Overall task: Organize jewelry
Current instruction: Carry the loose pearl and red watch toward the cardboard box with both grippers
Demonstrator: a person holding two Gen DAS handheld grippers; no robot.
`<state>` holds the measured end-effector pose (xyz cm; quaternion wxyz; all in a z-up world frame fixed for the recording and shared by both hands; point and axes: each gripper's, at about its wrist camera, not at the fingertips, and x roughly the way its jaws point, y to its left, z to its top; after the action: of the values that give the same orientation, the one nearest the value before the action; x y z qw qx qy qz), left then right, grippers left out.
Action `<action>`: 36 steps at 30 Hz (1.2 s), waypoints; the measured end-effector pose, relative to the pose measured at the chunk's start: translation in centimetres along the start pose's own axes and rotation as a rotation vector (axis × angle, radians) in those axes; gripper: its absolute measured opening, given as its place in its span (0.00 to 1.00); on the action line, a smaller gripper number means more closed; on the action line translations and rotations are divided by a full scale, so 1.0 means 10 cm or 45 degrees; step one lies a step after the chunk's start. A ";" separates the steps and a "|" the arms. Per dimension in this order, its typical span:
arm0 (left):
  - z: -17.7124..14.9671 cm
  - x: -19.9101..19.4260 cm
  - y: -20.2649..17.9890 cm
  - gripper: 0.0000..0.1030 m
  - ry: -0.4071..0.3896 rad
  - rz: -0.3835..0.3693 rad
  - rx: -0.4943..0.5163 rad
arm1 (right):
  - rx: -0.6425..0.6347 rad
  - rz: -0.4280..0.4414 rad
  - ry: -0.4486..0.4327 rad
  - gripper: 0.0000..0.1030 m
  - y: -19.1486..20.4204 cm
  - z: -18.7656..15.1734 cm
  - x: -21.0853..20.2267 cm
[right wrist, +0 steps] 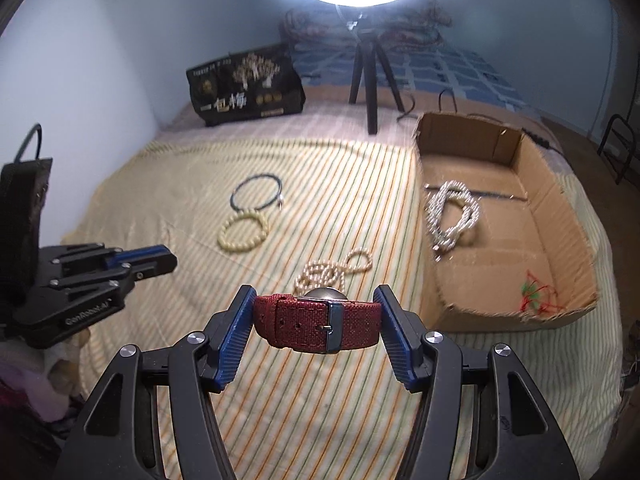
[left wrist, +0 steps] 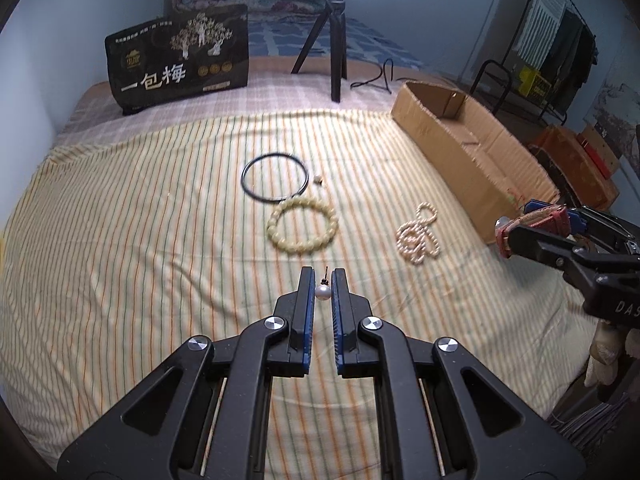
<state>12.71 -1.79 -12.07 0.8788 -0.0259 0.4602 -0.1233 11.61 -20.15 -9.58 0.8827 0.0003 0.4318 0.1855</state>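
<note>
My left gripper (left wrist: 322,278) is shut on a small white pearl pendant (left wrist: 322,292) with a dark hook, lifted above the striped cloth. My right gripper (right wrist: 316,300) is shut on a red fabric-strap watch (right wrist: 316,322), its buckle facing the camera; the left wrist view shows the same watch (left wrist: 534,220) at the right edge. On the cloth lie a black cord loop (left wrist: 275,177), a pale bead bracelet (left wrist: 303,228) and a pink pearl necklace (left wrist: 418,236). The cardboard box (right wrist: 560,216) holds a silver chain (right wrist: 452,212) and red-green thread (right wrist: 536,290).
A black printed bag (left wrist: 180,56) and a tripod (left wrist: 336,40) with a ring light stand at the far side of the bed. A tiny pearl piece (left wrist: 318,179) lies by the black loop. A wall bounds the left; clutter and a rack are to the right.
</note>
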 end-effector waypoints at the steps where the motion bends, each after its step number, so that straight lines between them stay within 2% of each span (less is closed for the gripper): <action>1: 0.02 -0.01 -0.02 0.06 -0.004 -0.007 -0.001 | 0.008 -0.002 -0.010 0.58 -0.02 0.02 -0.03; 21: 0.45 -0.12 -0.77 0.06 -0.105 -0.136 0.095 | 0.178 -0.123 -0.137 0.58 -0.74 0.22 -0.48; 36: 0.65 0.20 -1.47 0.06 -0.098 -0.215 0.168 | 0.298 -0.183 -0.134 0.58 -1.30 0.42 -0.42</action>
<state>16.29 -16.94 -7.65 0.8822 -0.0114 0.4131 -0.2258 16.69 -32.95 -5.82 0.9091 0.0821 0.4024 0.0699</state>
